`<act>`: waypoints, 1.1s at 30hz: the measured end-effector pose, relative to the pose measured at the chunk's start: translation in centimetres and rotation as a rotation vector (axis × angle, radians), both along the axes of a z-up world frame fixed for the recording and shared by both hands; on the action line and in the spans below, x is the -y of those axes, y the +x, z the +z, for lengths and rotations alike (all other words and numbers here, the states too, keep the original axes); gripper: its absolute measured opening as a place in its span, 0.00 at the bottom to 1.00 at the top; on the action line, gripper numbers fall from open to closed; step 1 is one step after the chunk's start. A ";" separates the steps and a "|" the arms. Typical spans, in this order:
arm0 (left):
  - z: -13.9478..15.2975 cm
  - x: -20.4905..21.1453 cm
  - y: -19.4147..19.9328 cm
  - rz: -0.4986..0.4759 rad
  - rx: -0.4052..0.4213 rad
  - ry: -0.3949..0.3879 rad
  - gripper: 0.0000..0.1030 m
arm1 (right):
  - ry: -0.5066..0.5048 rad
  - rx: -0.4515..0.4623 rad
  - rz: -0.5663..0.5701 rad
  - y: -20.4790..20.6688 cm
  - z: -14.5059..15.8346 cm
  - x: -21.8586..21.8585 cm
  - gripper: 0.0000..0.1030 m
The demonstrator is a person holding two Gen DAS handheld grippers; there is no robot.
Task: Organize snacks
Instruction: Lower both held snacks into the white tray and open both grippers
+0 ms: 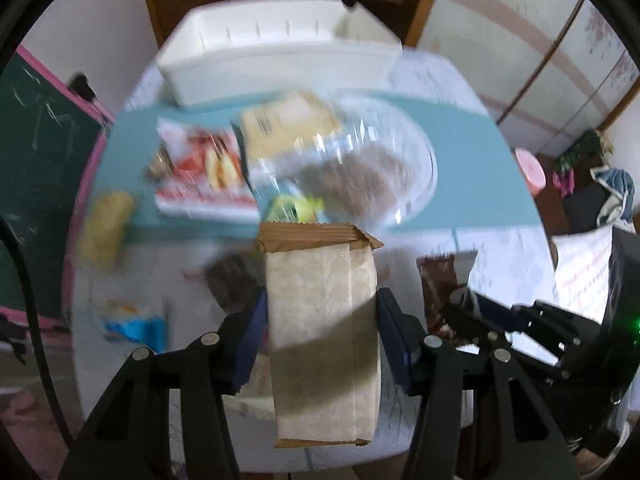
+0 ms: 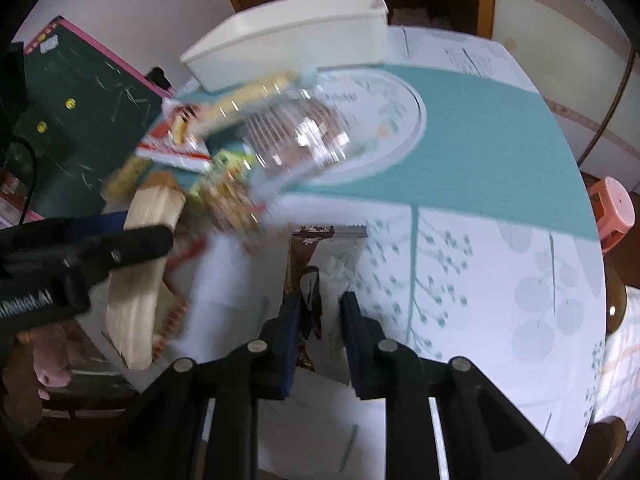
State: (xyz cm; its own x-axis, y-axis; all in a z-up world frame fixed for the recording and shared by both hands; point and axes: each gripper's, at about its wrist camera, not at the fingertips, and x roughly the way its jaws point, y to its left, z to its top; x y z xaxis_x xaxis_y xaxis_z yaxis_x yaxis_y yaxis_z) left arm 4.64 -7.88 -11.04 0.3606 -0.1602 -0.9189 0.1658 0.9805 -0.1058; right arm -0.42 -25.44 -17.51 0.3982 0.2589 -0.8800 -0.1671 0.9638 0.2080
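While both claws hang over the round table (image 2: 500,240), each already has a snack in its grip, so the step in hand looks like the carry between pick-up and drop-off. The left claw (image 1: 322,320) has closed part-way on a long beige packet (image 1: 320,320), its blue pads pressed against the packet's two long sides; the packet points away from the camera, its brown crimped end toward the pile. The right claw (image 2: 320,316) is squeezed nearly as tight as it goes on a slim brown-and-clear wrapper (image 2: 308,276), which sticks up between the fingers. Both packets appear lifted off the cloth, though blur makes the gap hard to judge. The remaining snacks (image 1: 208,168) lie heaped on the teal runner, with a clear plastic tub (image 1: 360,160) among them, and the white bin (image 1: 276,60) stands at the far edge of the table, just behind the heap. My judgement is that the bin is the destination. Next, each claw would need to travel forward over the heap, high enough to clear the tub and the bin's near wall, and only then release.
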 end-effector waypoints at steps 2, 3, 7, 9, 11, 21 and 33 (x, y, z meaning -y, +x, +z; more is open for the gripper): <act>2.1 -0.2 0.9 0.010 0.054 0.019 0.51 | 0.018 0.021 0.003 0.7 1.1 -0.3 0.19; 3.0 -0.5 1.1 0.016 0.074 0.021 0.51 | 0.028 0.037 0.004 1.2 1.9 -0.6 0.19; 6.4 -2.1 3.6 0.049 0.129 -0.014 0.51 | 0.070 0.088 0.001 2.8 4.6 -1.1 0.19; 8.1 -2.6 5.0 0.061 0.152 -0.022 0.51 | 0.092 0.115 -0.006 3.8 6.1 -1.3 0.19; 9.6 -3.3 6.3 0.070 0.171 -0.030 0.51 | 0.116 0.142 -0.014 4.9 7.9 -1.6 0.19; 15.7 -5.1 14.5 0.067 0.267 -0.069 0.51 | 0.158 0.297 -0.041 12.4 15.9 -2.8 0.19; 16.1 -6.0 25.3 0.065 0.294 -0.074 0.51 | 0.110 0.412 -0.141 22.2 19.4 -4.1 0.19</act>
